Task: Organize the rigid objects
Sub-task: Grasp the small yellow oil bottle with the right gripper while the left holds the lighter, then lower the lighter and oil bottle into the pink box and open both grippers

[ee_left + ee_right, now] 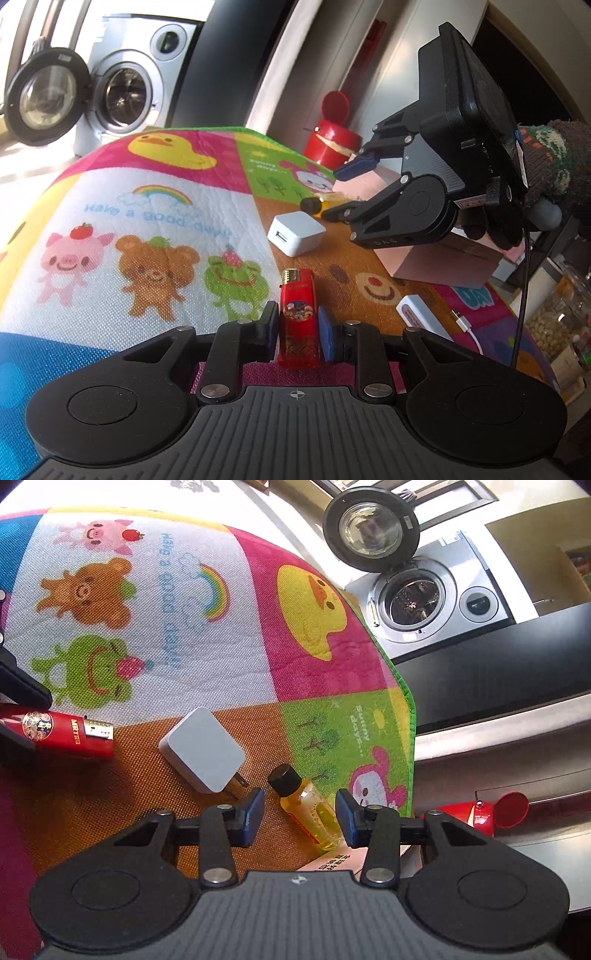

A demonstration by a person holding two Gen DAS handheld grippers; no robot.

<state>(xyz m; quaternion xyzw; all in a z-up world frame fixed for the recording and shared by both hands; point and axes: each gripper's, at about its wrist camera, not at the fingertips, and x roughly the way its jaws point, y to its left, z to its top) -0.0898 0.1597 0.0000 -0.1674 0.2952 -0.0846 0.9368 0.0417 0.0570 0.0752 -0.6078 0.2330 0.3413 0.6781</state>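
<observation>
Lighter btwn left hand-held gripper pads, w/ gaps.

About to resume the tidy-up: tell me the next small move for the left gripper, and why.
Probably close the left gripper on the red lighter. The lighter lies on the mat between its open fingers, with small gaps showing on both sides, so nothing is gripped yet. The right gripper is likewise open around the yellow bottle, and the pink box stands close by.

Red lighter, white charger and yellow bottle lie flat on the mat.
</observation>
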